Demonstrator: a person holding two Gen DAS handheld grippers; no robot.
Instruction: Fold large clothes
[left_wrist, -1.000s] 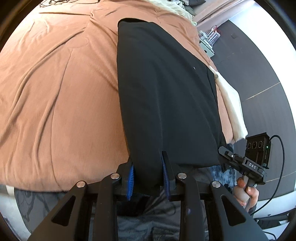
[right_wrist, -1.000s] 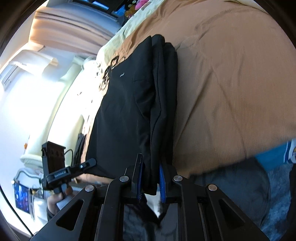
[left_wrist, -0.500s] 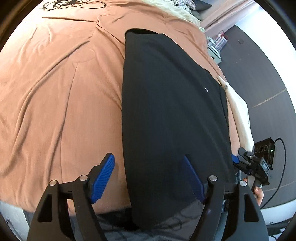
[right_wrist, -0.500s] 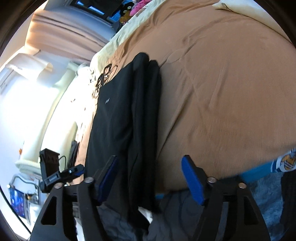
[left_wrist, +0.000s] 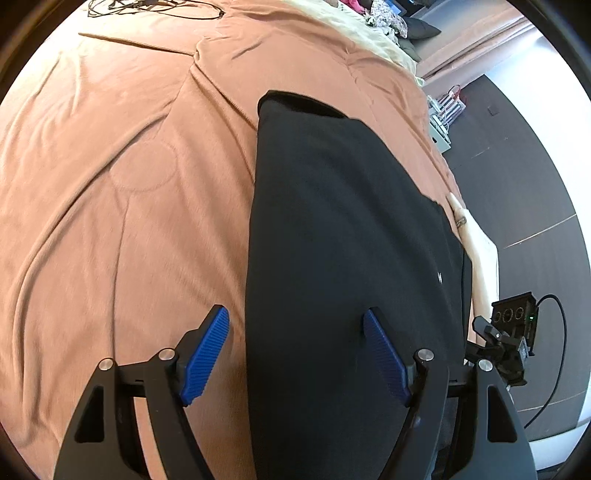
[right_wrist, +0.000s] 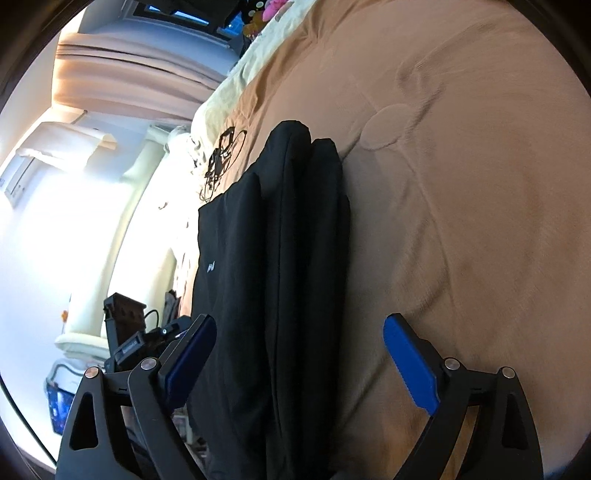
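A black garment (left_wrist: 343, 266) lies folded into a long narrow strip on the brown bedspread (left_wrist: 122, 206). In the right wrist view it (right_wrist: 273, 280) shows stacked lengthwise folds along its right side. My left gripper (left_wrist: 295, 354) is open above the near end of the strip, its blue pads (left_wrist: 205, 354) wide apart and holding nothing. My right gripper (right_wrist: 299, 358) is open above the strip's other near corner, empty. The right gripper's body also shows in the left wrist view (left_wrist: 509, 339).
A cream sheet (left_wrist: 480, 254) edges the bed toward the dark floor (left_wrist: 528, 177). Black cables (right_wrist: 221, 158) lie on the bedspread beyond the garment. Curtains (right_wrist: 122, 81) and a bright window are at the left of the right wrist view.
Both grippers were shut on the garment's near edge one second ago. They have opened, let it drop onto the bed, and moved forward over the strip.
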